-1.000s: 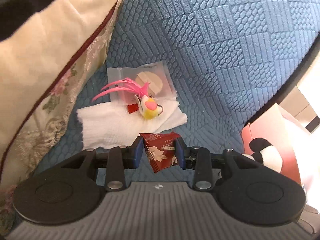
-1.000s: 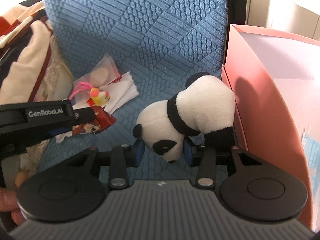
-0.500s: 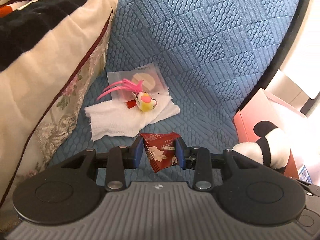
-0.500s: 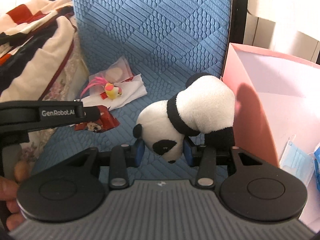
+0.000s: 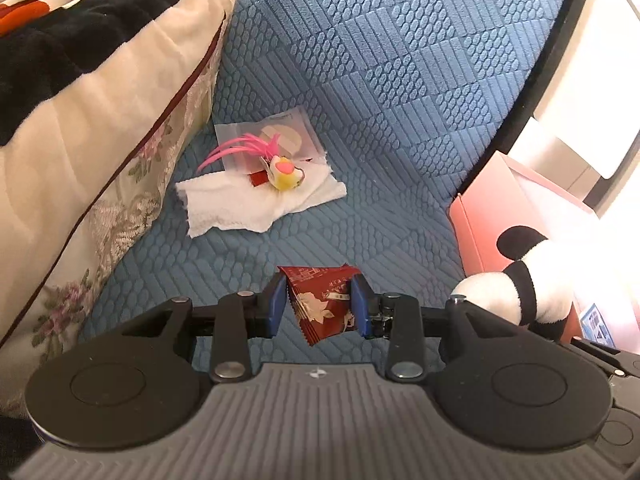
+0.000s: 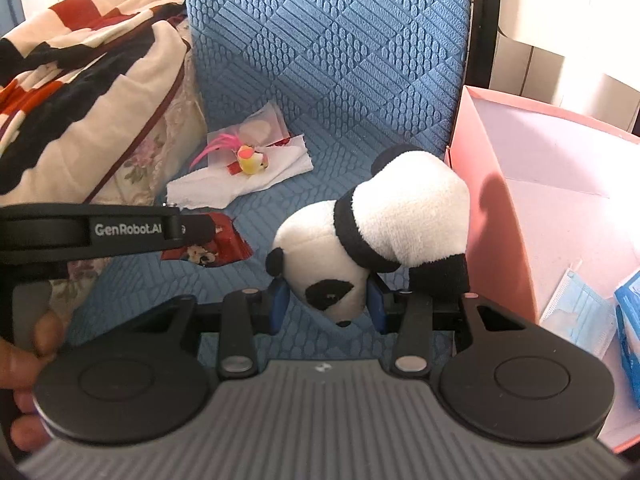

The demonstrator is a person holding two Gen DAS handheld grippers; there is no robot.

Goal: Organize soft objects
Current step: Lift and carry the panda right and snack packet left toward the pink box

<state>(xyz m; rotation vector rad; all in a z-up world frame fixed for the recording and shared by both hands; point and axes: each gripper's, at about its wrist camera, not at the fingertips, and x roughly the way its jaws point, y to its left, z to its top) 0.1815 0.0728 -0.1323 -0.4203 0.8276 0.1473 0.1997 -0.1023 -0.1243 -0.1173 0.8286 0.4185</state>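
My left gripper [image 5: 319, 305] is shut on a red snack packet [image 5: 325, 302] and holds it above the blue quilted seat [image 5: 380, 120]. The packet also shows in the right wrist view [image 6: 224, 245]. My right gripper [image 6: 327, 305] is shut on the head of a black-and-white panda plush [image 6: 384, 220], held beside the pink box [image 6: 496, 200]. The panda also shows in the left wrist view [image 5: 524, 280]. A small yellow bird toy with pink feathers [image 5: 282, 168] lies on a white tissue [image 5: 248, 200] further back.
A clear packet [image 5: 288, 136] lies under the bird toy. A floral pillow and striped blanket [image 5: 80, 92] fill the left side. The pink box holds a blue face mask [image 6: 576, 312] and a blue pack [image 6: 630, 320].
Both grippers have pulled back and up from the seat with their loads. The tissue and bird toy look further away, and more of the pink box's inside shows.
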